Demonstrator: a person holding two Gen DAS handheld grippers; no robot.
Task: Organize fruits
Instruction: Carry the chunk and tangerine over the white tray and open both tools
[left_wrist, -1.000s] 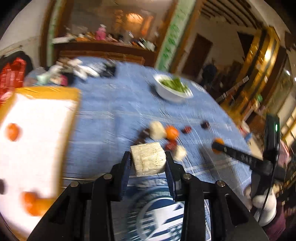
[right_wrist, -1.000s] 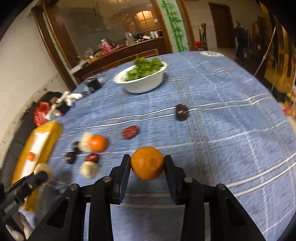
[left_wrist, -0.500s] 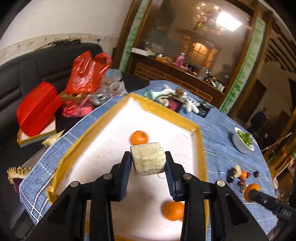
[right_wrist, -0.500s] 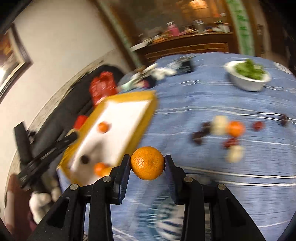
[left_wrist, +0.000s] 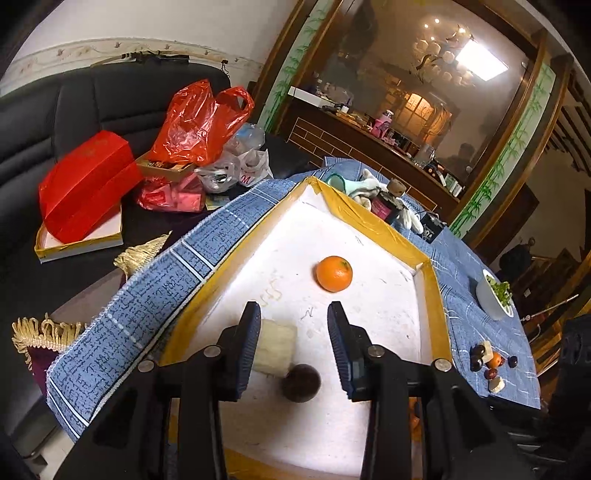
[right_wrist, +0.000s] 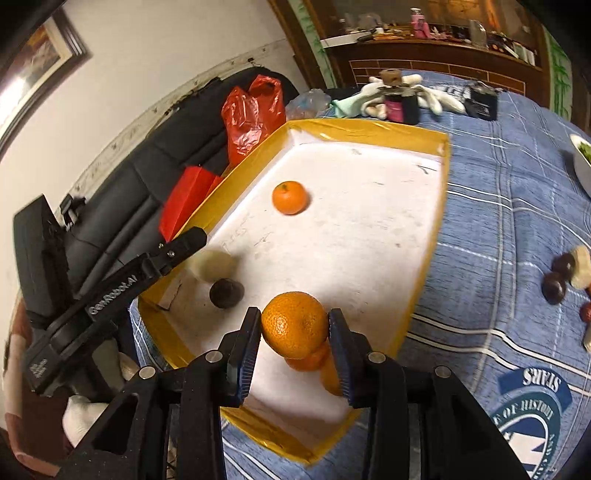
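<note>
The pale cube (left_wrist: 275, 347), clamped in the left gripper (left_wrist: 293, 345) half a second ago, is now released: the jaws are spread wide and the cube is seen resting on the floor of the tray (left_wrist: 373, 218), touching a dark round fruit (left_wrist: 301, 382). A tangerine (left_wrist: 334, 274) is seen farther in on the tray floor. The right gripper (right_wrist: 293, 345) is closed on an orange (right_wrist: 294, 325), held above the near part of the tray, over more orange fruit there. One deposit is judged done; the orange is next. Loose fruit (right_wrist: 565, 275) is left on the tablecloth (right_wrist: 517, 206) beside the tray
</note>
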